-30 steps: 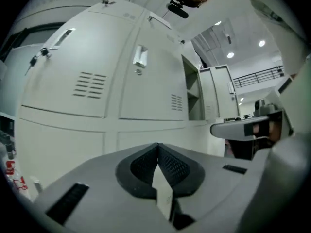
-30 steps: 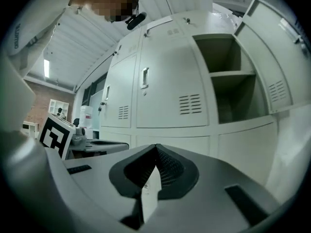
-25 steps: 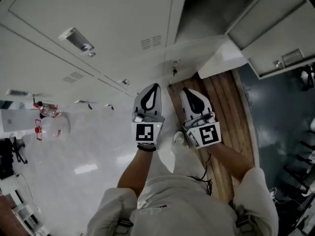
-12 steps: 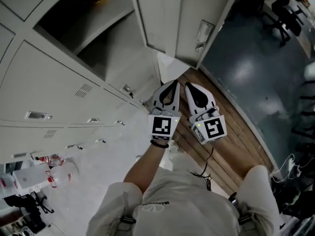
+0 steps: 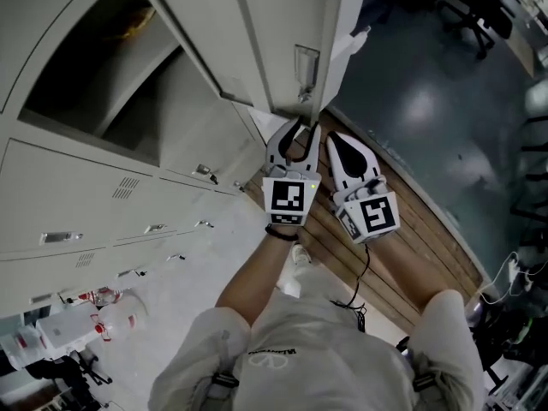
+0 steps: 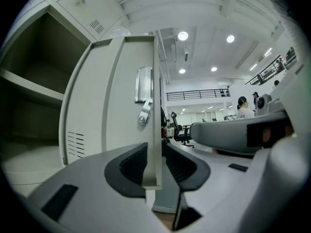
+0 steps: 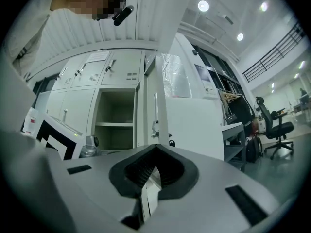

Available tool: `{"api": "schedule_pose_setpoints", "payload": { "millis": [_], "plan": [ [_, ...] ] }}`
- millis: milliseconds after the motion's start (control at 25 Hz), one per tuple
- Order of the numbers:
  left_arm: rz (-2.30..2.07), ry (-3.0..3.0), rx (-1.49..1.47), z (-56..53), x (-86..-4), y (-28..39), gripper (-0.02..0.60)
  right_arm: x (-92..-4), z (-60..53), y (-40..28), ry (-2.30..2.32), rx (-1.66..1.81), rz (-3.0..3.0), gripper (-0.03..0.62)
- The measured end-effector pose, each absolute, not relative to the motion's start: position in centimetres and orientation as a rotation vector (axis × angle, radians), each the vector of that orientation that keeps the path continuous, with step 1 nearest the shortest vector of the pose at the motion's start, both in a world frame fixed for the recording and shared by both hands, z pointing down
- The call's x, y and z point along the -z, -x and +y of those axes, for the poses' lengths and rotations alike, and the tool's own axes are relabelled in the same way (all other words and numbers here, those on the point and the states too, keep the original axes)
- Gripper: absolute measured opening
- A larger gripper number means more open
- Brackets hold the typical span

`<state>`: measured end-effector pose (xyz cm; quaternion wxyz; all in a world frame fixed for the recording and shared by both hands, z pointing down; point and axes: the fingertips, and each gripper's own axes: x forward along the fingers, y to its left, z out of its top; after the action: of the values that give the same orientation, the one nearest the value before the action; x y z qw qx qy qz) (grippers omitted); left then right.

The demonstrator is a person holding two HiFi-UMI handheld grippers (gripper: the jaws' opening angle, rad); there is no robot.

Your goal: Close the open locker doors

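Note:
A grey locker door stands open beside its empty compartment; a metal latch sits near its free edge. My left gripper reaches up to the door's lower corner. Its jaws are opening, and the door's thin edge stands between the black pads with a slim gap on the right side. The left gripper view shows the door face and latch. My right gripper hangs just right of the left one, shut and empty, looking at the open locker.
Closed locker doors with small handles run along the left. A wooden strip borders a dark glossy floor with office chairs. A clear bottle and oddments sit at lower left. A person sits far off.
The view has swung toward the open locker. Both grippers rose to the door's lower corner, and the left jaws went from shut to spread around the door's edge.

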<state>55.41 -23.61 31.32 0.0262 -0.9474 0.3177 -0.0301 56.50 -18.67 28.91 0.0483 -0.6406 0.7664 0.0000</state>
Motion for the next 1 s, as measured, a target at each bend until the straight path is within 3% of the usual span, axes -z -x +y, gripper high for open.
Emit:
{"api": "schedule_pose_setpoints", "payload": {
  "millis": [80, 240, 280, 360, 480, 800, 1000],
  "plan": [
    [0.99, 2.928, 0.108, -24.2, -31.5, -56.3, 0.131, -28.9, -18.8, -56.8, 1.952, -0.004, 2.34, 0.011],
    [1.023, 2.889, 0.145, -25.0, -31.7, -57.9, 0.132, -28.6, -18.6, -57.6, 1.964, -0.028, 2.334, 0.011],
    [1.044, 2.875, 0.154, -25.2, -31.6, -58.0, 0.129, -28.4, -18.5, -57.8, 1.966, -0.036, 2.332, 0.011],
    [1.074, 2.87, 0.154, -25.4, -31.5, -57.9, 0.057, -27.9, -18.3, -58.1, 1.964, -0.052, 2.33, 0.011],
    [1.04, 2.907, 0.126, -24.6, -31.3, -56.9, 0.052, -26.6, -17.6, -58.2, 1.909, -0.07, 2.34, 0.011],
    [0.86, 2.984, 0.001, -19.6, -30.3, -46.6, 0.06, -20.8, -16.8, -51.5, 1.32, -0.08, 2.61, 0.019],
    [0.851, 2.985, 0.054, -19.1, -30.6, -40.5, 0.066, -19.3, -17.9, -44.6, 1.057, -0.114, 2.75, 0.065]
  ]
}}
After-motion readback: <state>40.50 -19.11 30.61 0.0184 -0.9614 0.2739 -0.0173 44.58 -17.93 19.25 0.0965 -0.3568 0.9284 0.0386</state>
